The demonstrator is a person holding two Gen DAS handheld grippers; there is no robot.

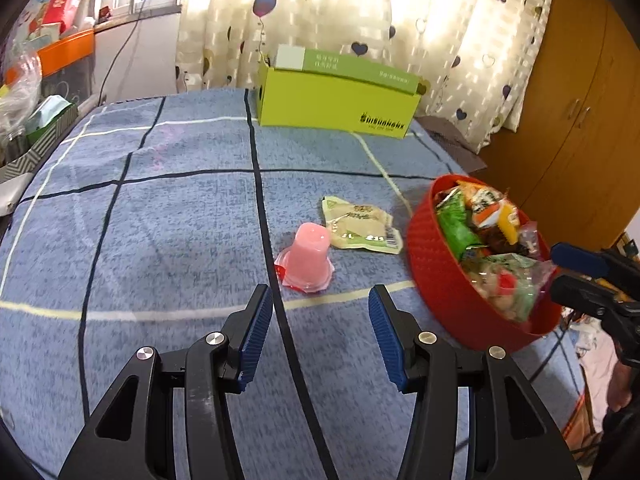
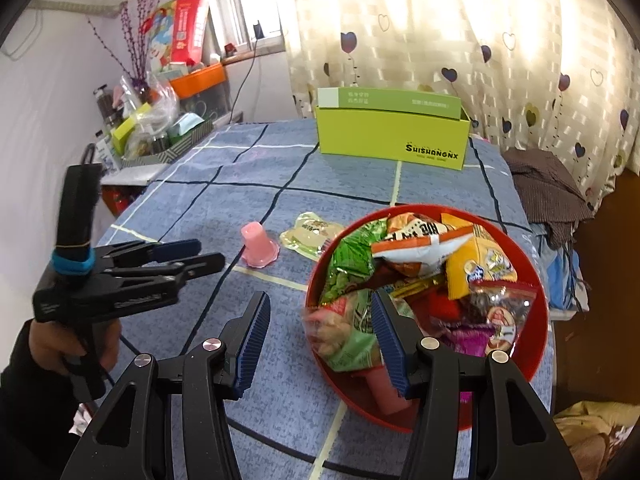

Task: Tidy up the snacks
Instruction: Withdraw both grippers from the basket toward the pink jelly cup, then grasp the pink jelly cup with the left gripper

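Note:
A pink jelly cup (image 1: 306,258) stands upside down on the blue checked cloth, just ahead of my left gripper (image 1: 320,304), which is open and holds nothing. Behind the cup lies a pale green snack packet (image 1: 360,222). A red round bowl (image 1: 436,280) full of snack packets sits to the right. In the right wrist view my right gripper (image 2: 320,312) is open and empty over the near left rim of the red bowl (image 2: 536,320). The jelly cup (image 2: 258,246) and the packet (image 2: 310,236) lie beyond it. The left gripper (image 2: 200,254) shows at the left, held by a hand.
A lime green open box (image 1: 336,100) stands at the far edge of the table (image 2: 248,168), before a heart-patterned curtain. A cluttered shelf with an orange bin (image 2: 198,78) lies off the left side. A wooden wardrobe (image 1: 580,112) and piled clothes (image 2: 548,184) are on the right.

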